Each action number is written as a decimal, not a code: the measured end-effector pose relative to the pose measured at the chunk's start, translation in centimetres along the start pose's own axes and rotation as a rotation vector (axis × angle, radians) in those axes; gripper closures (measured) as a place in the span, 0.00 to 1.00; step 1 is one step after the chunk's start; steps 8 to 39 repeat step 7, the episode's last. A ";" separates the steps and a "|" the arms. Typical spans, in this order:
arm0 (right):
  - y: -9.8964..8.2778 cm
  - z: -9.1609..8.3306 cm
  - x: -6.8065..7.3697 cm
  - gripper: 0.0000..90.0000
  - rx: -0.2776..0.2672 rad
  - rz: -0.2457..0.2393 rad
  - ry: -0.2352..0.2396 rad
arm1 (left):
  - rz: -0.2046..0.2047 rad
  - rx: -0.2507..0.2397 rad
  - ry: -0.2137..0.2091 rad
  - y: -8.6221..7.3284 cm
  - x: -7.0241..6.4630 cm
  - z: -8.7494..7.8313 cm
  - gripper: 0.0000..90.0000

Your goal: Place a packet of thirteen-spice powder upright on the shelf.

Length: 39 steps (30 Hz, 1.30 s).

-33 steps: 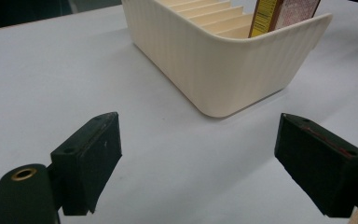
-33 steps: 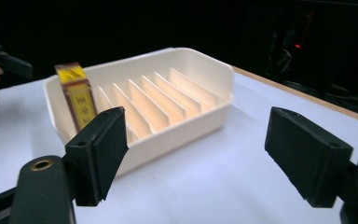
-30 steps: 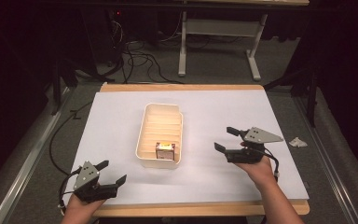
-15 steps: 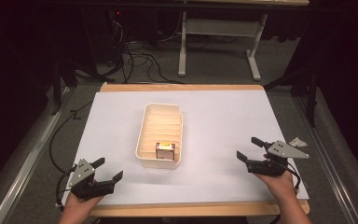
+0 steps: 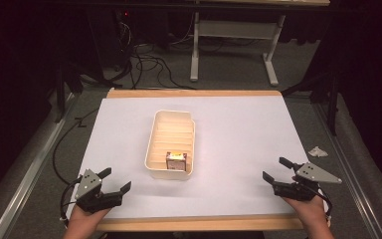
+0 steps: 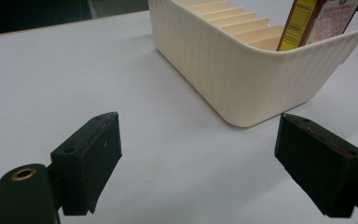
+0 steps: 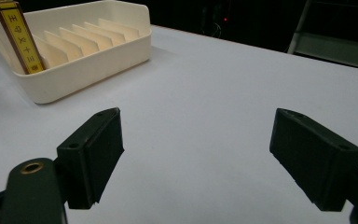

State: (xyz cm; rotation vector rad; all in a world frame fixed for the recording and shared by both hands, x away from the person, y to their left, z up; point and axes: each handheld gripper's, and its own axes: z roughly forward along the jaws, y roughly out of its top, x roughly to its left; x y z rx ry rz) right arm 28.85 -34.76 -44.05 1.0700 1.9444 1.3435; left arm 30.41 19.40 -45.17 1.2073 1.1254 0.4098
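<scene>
Both jaw pairs are spread wide, nothing held: left gripper [image 5: 113, 188] at 7 o'clock, right gripper [image 5: 277, 171] at 5. The carton [image 5: 176, 160] is seen upright in the slotted tray [image 5: 151, 149]. It would best be pinched across its flat faces, judged from here.

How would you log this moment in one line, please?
left gripper: open, empty | right gripper: open, empty | box: in tray, near end

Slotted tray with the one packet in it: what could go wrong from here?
1. The packet stands alone in the nearest slot, leaning on the tray wall; a nudge might tip it.
2. The tray looks light and sits loose on the white sheet, so an open gripper, left or right, reaching in could slide it.
</scene>
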 end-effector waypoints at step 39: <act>0.0 0.0 -0.1 0.19 -0.002 -0.004 -0.003 | -0.005 -0.003 0.003 0.0 0.1 0.0 0.17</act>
